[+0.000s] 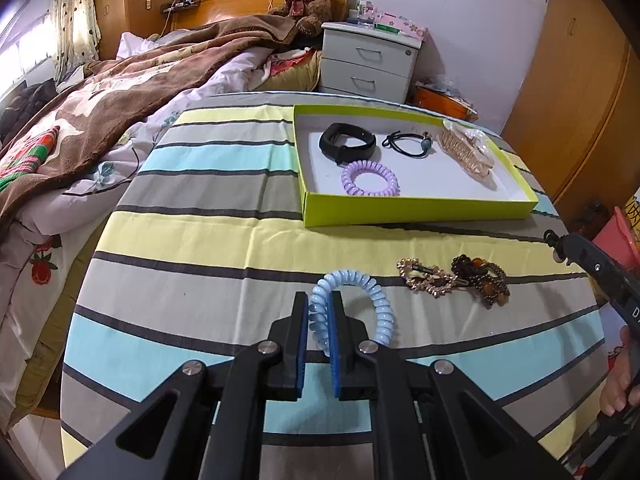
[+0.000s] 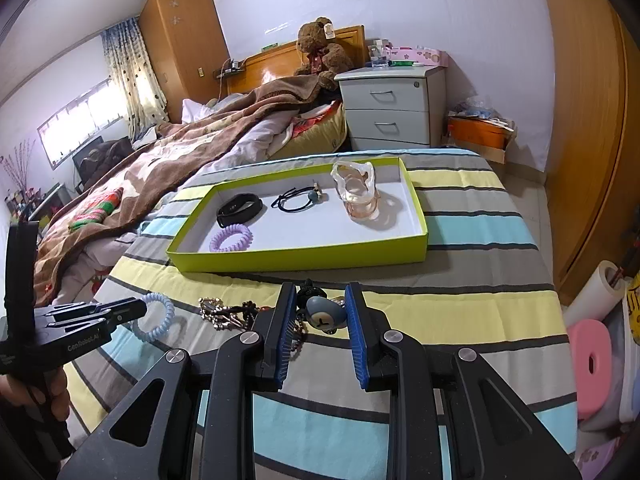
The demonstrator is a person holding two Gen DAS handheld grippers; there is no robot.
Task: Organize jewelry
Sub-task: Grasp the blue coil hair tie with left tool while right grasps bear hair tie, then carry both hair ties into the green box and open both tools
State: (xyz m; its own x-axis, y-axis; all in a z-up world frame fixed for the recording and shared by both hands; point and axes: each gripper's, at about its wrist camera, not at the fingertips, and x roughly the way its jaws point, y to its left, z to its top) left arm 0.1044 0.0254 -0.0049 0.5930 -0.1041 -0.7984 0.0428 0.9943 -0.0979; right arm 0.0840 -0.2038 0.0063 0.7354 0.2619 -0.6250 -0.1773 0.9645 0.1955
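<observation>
Left wrist: left claw is pinching the blue coil band, lying on the striped table w/ its loop sticking out right.

Right wrist: right claw is sitting wide around the bear hair tie, pads not touching it. Green tray is lying just behind.

Teddy bear beside white nightstand

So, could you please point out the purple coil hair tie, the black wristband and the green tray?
purple coil hair tie [image 1: 370, 179]: left wrist view, on its coil.
black wristband [image 1: 347, 145]: left wrist view, on its strap.
green tray [image 1: 420, 213]: left wrist view, on its near wall.
</observation>
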